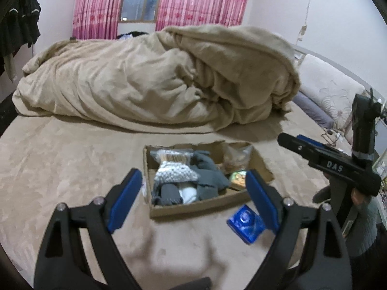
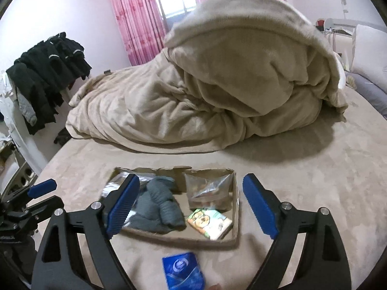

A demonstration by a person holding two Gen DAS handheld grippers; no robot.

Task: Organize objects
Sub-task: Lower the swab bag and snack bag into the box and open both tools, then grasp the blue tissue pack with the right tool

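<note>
A shallow cardboard box (image 1: 203, 207) (image 2: 235, 227) lies on the bed. It holds grey knitted gloves (image 1: 208, 176) (image 2: 159, 203), a white knit item (image 1: 175, 172), a clear bag of snacks (image 2: 209, 191) and a green-and-white packet (image 2: 210, 222). A blue packet (image 1: 245, 223) (image 2: 182, 271) lies on the bed just in front of the box. My left gripper (image 1: 193, 203) is open and empty, hovering above the box's near side. My right gripper (image 2: 191, 205) is open and empty, above the box; it also shows in the left wrist view (image 1: 302, 142).
A big rumpled beige duvet (image 1: 157, 77) (image 2: 217, 84) is heaped on the bed behind the box. Dark clothes (image 2: 48, 77) hang at the left. Pink curtains (image 1: 203, 0) and a window are at the back. Pillows (image 1: 326, 91) lie at the right.
</note>
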